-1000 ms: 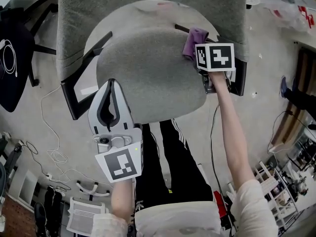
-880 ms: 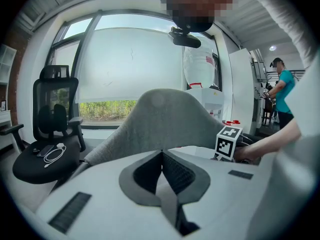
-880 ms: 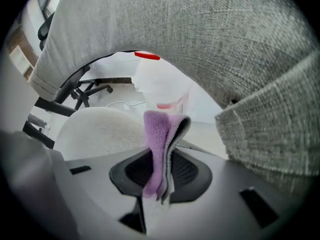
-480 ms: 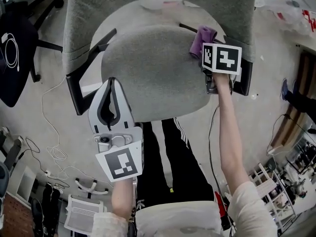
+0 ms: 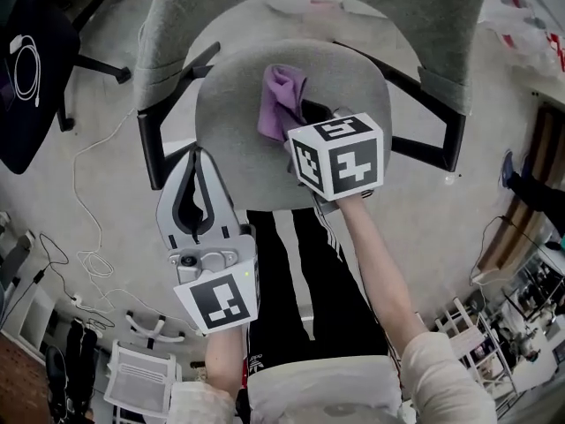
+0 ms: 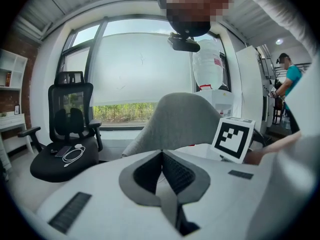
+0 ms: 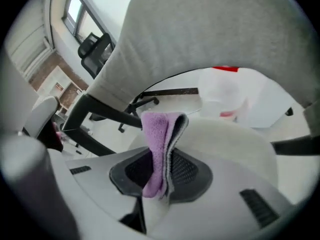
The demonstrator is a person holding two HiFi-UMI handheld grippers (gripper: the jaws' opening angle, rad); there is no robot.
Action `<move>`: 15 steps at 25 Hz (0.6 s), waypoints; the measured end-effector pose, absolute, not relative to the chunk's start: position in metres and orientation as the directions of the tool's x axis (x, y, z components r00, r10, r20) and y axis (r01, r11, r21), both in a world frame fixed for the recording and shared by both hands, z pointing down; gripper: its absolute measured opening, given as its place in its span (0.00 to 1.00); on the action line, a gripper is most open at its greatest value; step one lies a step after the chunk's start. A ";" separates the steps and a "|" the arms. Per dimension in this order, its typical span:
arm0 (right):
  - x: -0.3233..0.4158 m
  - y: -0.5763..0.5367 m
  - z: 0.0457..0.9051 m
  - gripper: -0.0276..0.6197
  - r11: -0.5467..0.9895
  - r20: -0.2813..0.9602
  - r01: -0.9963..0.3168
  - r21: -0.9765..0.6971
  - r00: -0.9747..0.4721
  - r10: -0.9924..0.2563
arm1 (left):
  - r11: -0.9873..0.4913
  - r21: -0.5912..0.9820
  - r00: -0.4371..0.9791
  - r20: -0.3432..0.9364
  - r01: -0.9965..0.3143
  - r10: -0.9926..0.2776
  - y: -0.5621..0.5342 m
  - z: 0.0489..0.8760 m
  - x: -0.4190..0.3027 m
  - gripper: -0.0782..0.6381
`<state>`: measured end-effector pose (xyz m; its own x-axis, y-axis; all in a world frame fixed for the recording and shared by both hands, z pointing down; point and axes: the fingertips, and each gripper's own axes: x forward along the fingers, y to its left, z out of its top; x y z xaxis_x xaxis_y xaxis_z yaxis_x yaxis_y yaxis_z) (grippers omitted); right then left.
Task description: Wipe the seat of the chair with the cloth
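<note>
The grey chair seat [image 5: 238, 122] lies just ahead of me, with its grey backrest [image 5: 309, 7] beyond. A purple cloth [image 5: 282, 100] rests on the middle of the seat, pinched in my right gripper [image 5: 313, 113], whose marker cube covers most of the jaws. In the right gripper view the cloth [image 7: 157, 144] stands folded between the shut jaws, with the seat [image 7: 235, 139] and backrest [image 7: 210, 29] beyond. My left gripper [image 5: 199, 150] hovers at the seat's near left edge, shut and holding nothing, as its own view [image 6: 162, 153] confirms.
Black armrests flank the seat at left [image 5: 159, 144] and right [image 5: 441, 117]. A black office chair [image 5: 26, 69] carrying a white cable stands at far left. Cables [image 5: 88, 193] trail on the floor. My legs in black trousers [image 5: 291, 272] are below the seat.
My right gripper has carried the cloth from the seat's far right edge, by the armrest, to the middle of the seat. The left gripper has stayed put.
</note>
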<state>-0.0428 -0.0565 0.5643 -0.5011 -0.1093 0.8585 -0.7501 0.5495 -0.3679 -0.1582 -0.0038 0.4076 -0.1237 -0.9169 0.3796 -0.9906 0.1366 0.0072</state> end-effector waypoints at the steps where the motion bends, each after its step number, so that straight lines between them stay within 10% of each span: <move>1: -0.060 -0.041 0.567 0.18 0.556 0.847 -0.724 -0.409 -0.528 -0.064 | 0.148 -0.001 -0.137 0.380 -0.989 -0.915 0.001 0.407 -0.163 0.13; 15: -0.160 0.066 0.624 0.18 0.468 0.772 -0.625 -0.625 -0.583 0.253 | 0.243 0.018 -0.218 0.387 -0.970 -0.896 0.043 0.418 -0.197 0.13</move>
